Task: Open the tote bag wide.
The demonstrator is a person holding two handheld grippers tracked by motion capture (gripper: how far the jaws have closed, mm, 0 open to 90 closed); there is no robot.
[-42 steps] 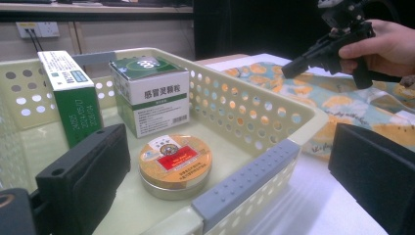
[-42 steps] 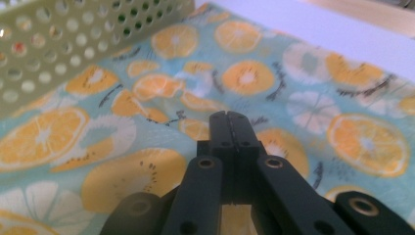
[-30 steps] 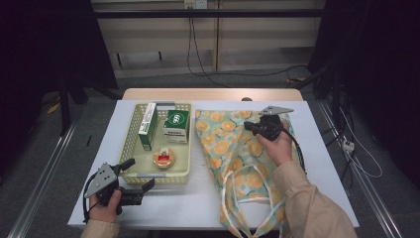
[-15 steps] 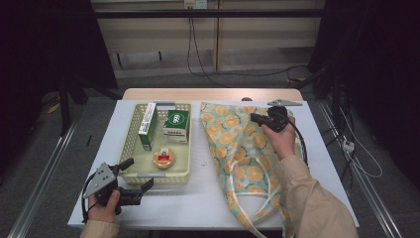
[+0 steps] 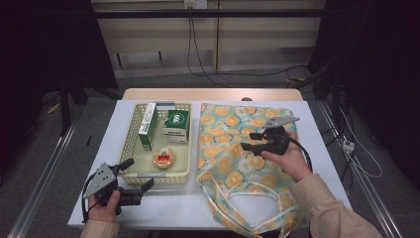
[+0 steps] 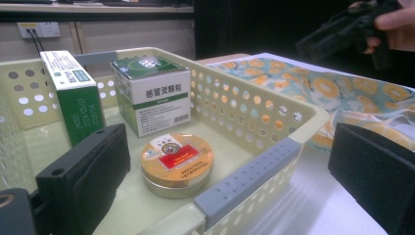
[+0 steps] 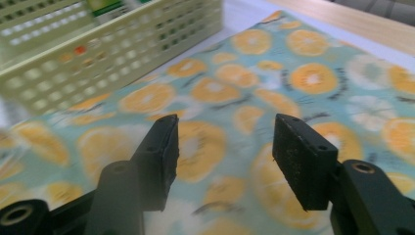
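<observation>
From the high view we noted the whole layout: a white table [image 5: 307,129] with a pale yellow basket [image 5: 130,144] on the left half and an orange-print bag [image 5: 233,163] spread flat on the right half, its white handles [image 5: 257,196] looped toward the near edge. The right gripper [image 5: 251,141] hovered over the bag's upper part, held in the person's right hand [image 5: 287,158]. Its jaws had just been opening; we saw them parted to a middling gap. The right gripper view gave what the high view could not: nothing lay between the pads [image 7: 303,161], only the bag's fabric [image 7: 215,98] beneath them, and the basket wall [image 7: 112,54] stood blurred beyond the bag's edge.

The left gripper [image 5: 139,174] rested at the near left corner of the table, just in front of the basket, jaws wide and empty. The left gripper view let us read the contents closely. In the basket stood a tall green-and-white box [image 6: 73,93] on end and a squarer box [image 6: 151,93] beside it, both toward the far end; a round tin [image 6: 177,161] with an orange lid and red label lay flat near the front wall. That view also caught the basket's grey handle [image 6: 249,178] and the bag [image 6: 313,88] just beside the basket.
</observation>
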